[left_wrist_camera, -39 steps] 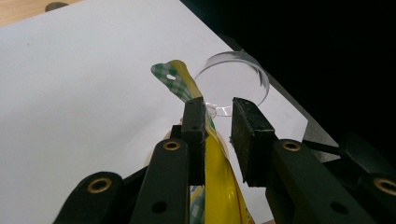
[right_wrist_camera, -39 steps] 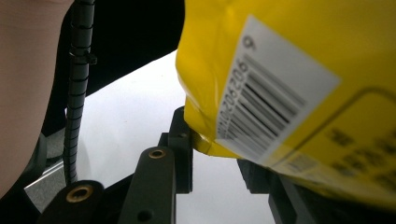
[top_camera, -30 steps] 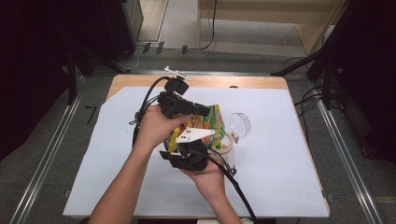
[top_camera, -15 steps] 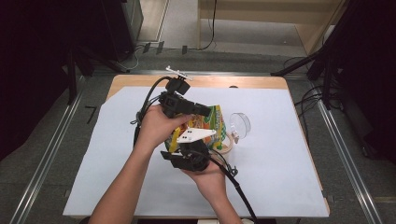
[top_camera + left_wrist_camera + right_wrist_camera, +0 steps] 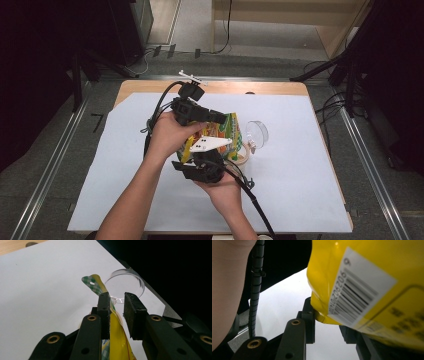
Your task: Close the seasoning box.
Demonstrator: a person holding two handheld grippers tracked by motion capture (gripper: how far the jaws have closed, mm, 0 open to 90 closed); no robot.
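Left hand-held gripper (image 5: 115, 307) jaws apart around yellow snack bag (image 5: 115, 340), right hand-held gripper (image 5: 328, 322) clamped on bag's lower corner, clear glass (image 5: 125, 285) beside

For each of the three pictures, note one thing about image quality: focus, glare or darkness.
High view: the white table cover is evenly lit, the surroundings fall into near black. Left gripper view: the yellow bag and the clear glass jar are fairly sharp, the upper right is dark. Right gripper view: the bag's barcode label is blurred from closeness, with a small glare spot above.
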